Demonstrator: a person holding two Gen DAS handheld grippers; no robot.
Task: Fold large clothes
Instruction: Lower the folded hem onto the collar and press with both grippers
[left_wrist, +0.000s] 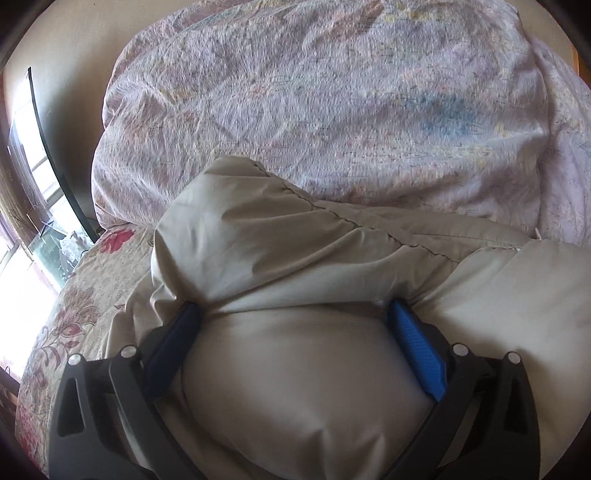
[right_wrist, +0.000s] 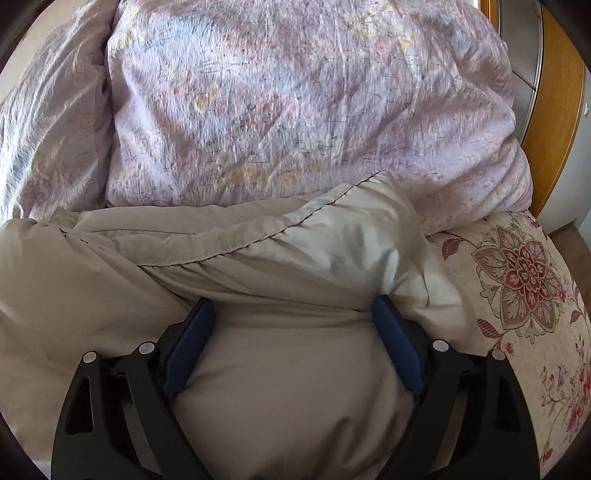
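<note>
A puffy beige padded garment (left_wrist: 295, 251) lies on the bed, also in the right wrist view (right_wrist: 258, 254). My left gripper (left_wrist: 293, 308) has its blue fingers (left_wrist: 417, 350) spread wide, with a thick bulge of the beige fabric filling the gap and the tips pressed into a fold. My right gripper (right_wrist: 293, 304) stands the same way near the garment's right end, its blue fingers (right_wrist: 397, 343) wide apart around the padded fabric. A stitched seam (right_wrist: 236, 247) runs across the garment just beyond the fingertips.
A bulky pale lilac printed duvet (left_wrist: 332, 110) is heaped right behind the garment, and shows in the right view (right_wrist: 295, 103). The floral bedspread (right_wrist: 517, 280) shows at the right and at the left (left_wrist: 74, 317). A window (left_wrist: 22, 184) is at far left, wooden furniture (right_wrist: 554, 110) at right.
</note>
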